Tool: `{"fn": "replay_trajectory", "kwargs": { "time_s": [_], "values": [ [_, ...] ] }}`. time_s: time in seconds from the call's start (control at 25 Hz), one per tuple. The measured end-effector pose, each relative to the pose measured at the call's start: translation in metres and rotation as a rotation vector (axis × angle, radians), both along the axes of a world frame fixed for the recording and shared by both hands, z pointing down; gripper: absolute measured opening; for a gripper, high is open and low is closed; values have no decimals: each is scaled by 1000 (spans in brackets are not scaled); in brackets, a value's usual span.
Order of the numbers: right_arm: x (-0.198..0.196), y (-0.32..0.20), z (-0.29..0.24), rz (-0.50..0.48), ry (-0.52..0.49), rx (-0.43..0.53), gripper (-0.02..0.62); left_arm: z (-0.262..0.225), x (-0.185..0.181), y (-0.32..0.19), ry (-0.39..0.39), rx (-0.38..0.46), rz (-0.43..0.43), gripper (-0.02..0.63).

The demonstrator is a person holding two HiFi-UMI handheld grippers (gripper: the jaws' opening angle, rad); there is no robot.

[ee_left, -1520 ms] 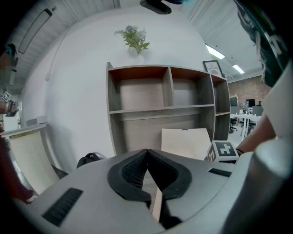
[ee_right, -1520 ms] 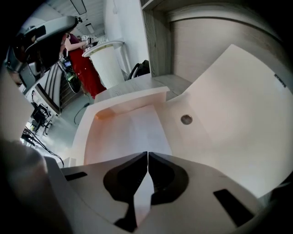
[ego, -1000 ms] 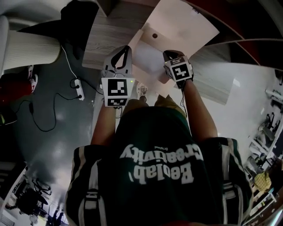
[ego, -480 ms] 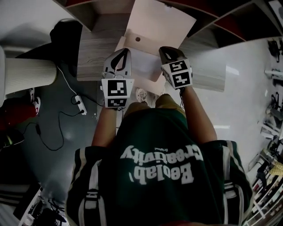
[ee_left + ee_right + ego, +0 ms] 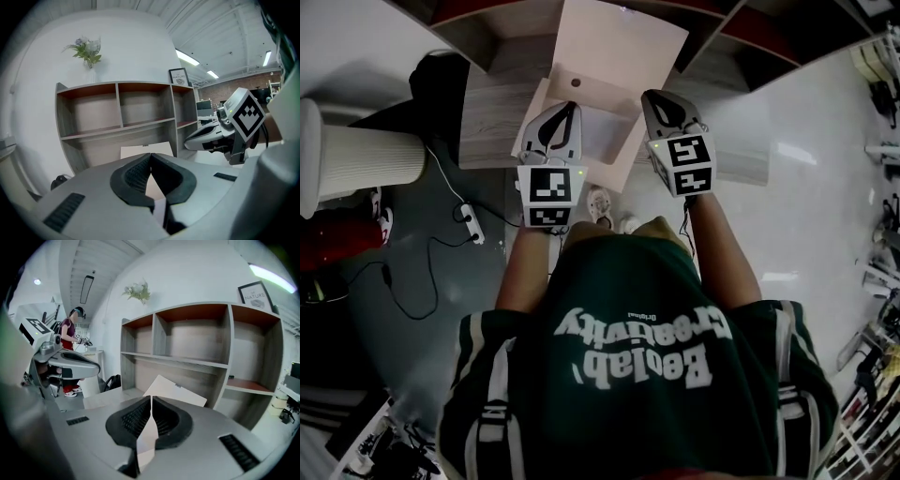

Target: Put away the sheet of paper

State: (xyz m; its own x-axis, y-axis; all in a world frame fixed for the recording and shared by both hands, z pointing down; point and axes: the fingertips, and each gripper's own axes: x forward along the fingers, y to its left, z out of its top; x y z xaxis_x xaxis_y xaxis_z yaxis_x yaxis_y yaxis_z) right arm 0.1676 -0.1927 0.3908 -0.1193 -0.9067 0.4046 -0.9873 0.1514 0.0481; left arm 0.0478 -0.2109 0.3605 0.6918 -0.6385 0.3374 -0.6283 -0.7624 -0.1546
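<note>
My left gripper point(image 5: 150, 155) has its jaws pinched together on the near edge of the sheet of paper point(image 5: 617, 42), with the sheet showing as a pale strip between the dark pads. My right gripper point(image 5: 151, 399) is clamped narrow on the same edge, just to the right of the left one, and a white sliver of paper runs down between its pads. From both grippers the sheet reaches forward and up, tilted, with its far edge towards the shelf unit point(image 5: 197, 333) straight ahead. Under the sheet, ahead of the jaws, lies the grey wooden desk point(image 5: 492, 122). High above my left gripper a vase of flowers point(image 5: 87, 49) stands on the shelf top, with a framed picture point(image 5: 179, 76) further right.
</note>
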Motion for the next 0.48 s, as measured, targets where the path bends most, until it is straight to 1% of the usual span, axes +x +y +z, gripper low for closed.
{"fn": "replay_trajectory", "kwargs": {
  "time_s": [0.32, 0.48],
  "values": [
    [28, 82, -39, -1, -48, 92, 37, -28, 25, 78, 32, 21, -18, 18],
    [32, 116, -51, -13, -61, 127, 37, -43, 30, 111, 47, 49, -27, 18]
  ]
}}
